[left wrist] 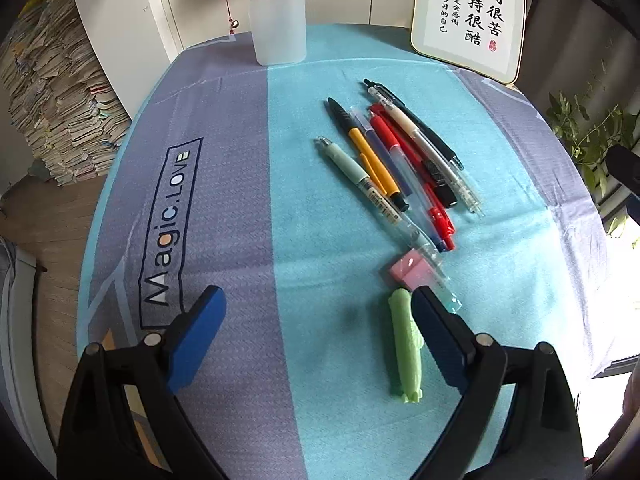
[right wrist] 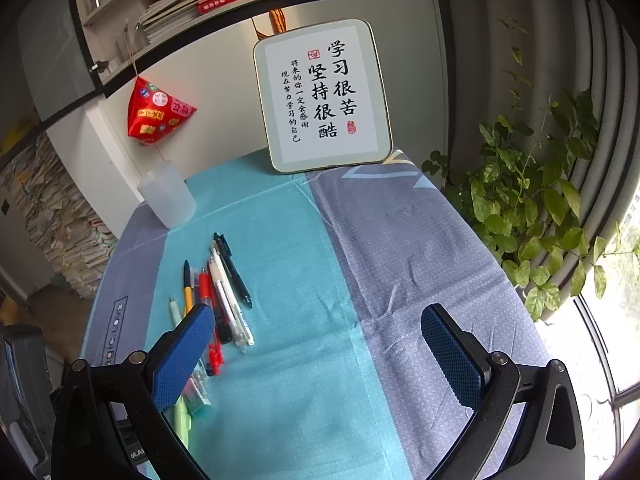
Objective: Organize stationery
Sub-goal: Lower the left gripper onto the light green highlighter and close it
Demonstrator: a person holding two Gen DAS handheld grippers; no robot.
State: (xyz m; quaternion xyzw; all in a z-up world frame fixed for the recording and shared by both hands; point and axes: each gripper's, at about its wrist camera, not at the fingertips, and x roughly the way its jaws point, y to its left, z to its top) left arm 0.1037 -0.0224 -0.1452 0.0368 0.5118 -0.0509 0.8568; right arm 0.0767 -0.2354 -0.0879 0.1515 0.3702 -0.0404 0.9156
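Both jaws wide open and empty, left gripper [left wrist: 316, 312] low beside the green pen [left wrist: 405, 348], looks like the first pick, maybe already touching it, then carry it to the frosted cup [left wrist: 278, 30] at the surface's far edge

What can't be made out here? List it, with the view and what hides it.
- Cup contents: both views, frosted wall.
- Pink eraser near side: left wrist view, right finger covers it.
- Green pen barrel: right wrist view, left finger covers it.
- Pen-barrel print: both views, too small.
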